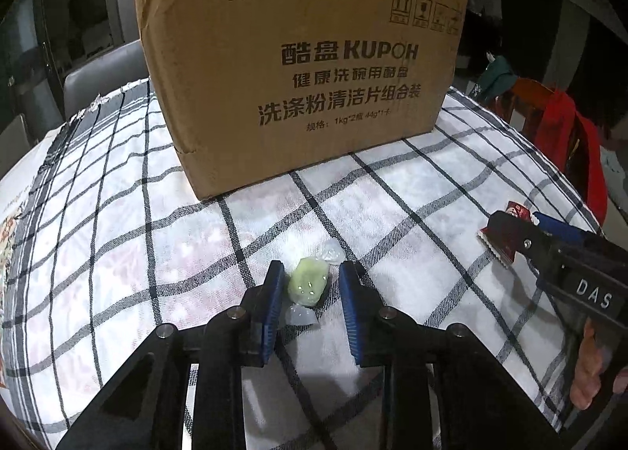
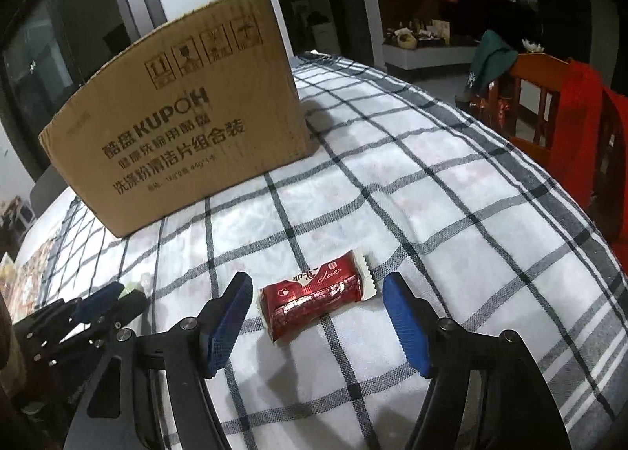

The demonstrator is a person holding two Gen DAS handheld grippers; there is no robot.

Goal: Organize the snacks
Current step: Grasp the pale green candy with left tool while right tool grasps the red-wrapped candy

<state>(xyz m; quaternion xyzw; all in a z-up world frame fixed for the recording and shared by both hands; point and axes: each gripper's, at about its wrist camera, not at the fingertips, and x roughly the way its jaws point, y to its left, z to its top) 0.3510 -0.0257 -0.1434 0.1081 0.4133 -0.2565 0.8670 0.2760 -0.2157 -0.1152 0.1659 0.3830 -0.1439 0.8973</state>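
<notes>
Bracketing snacks: both grippers sit low over the checked tablecloth (image 2: 431, 191), one sweet each, neither yet pinched; I judge this the pick-up step.
Box: one cardboard box (image 1: 298, 69) at twelve o'clock, top unseen.
Right gripper (image 2: 318, 299): jaws wide apart, clear of the one red candy bar (image 2: 314, 293), which lies between them, tilted.
Left gripper (image 1: 312, 285): jaws narrow but gaps show both sides of the one green wrapped candy (image 1: 307, 282) lying between.
Next move: likely closing squarely, then lifting toward the box.
Count: one box, two grippers, two sweets.
</notes>
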